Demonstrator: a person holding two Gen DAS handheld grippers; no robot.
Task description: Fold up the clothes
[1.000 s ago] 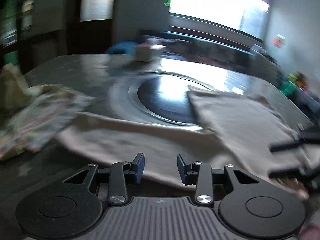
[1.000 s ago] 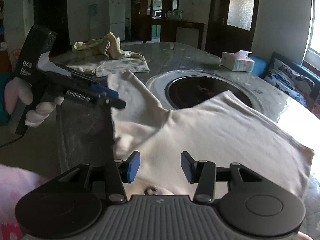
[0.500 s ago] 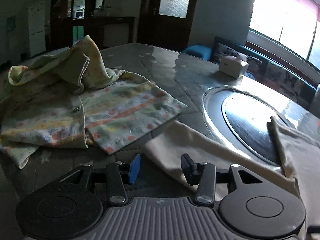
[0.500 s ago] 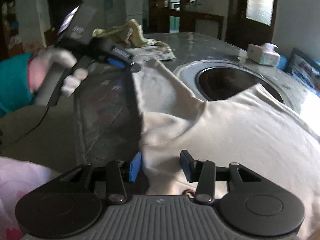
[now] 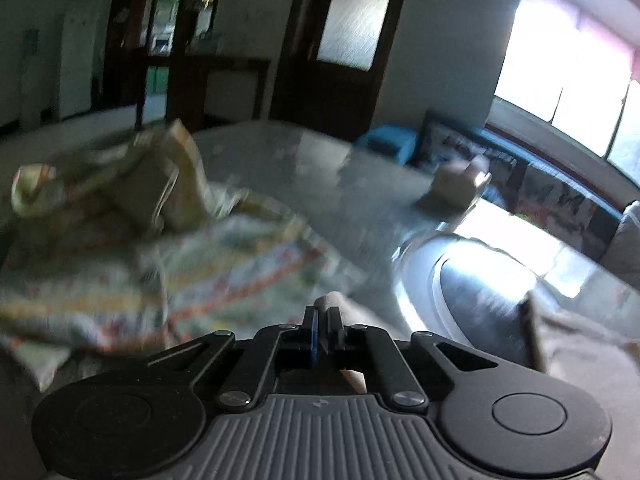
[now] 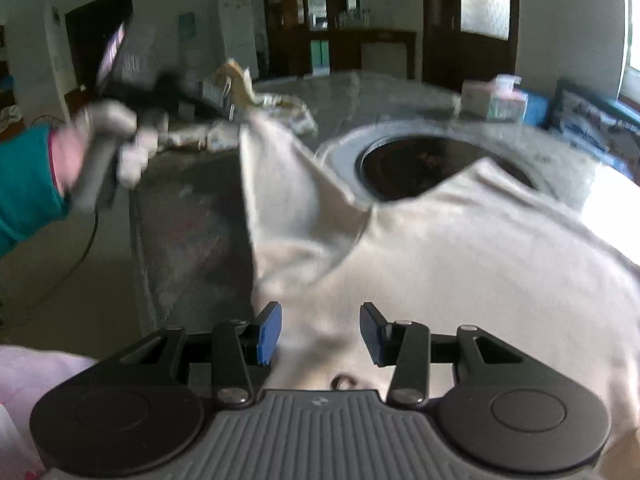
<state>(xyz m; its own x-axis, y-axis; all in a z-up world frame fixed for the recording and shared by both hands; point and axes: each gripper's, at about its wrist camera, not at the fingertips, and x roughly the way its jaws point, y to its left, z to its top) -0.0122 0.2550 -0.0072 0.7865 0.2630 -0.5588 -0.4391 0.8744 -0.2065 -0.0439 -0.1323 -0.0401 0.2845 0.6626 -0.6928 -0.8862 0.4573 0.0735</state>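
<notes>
A cream shirt (image 6: 460, 264) lies spread on the grey table, its body toward me and one sleeve (image 6: 276, 168) stretched up to the left. My left gripper (image 5: 323, 320) is shut on the sleeve's end (image 5: 330, 302) and holds it raised above the table; in the right wrist view it shows blurred at the upper left (image 6: 224, 110). My right gripper (image 6: 318, 330) is open and empty, low over the shirt near its collar.
A crumpled floral garment (image 5: 140, 240) lies on the table's far left. A round dark inset (image 6: 424, 164) sits mid-table, partly under the shirt. A tissue box (image 6: 494, 98) stands beyond it. The table edge (image 6: 138, 240) drops off at the left.
My left gripper has shut on the sleeve end and lifted it, pulling the sleeve taut. The right gripper has stayed open over the shirt's collar.
</notes>
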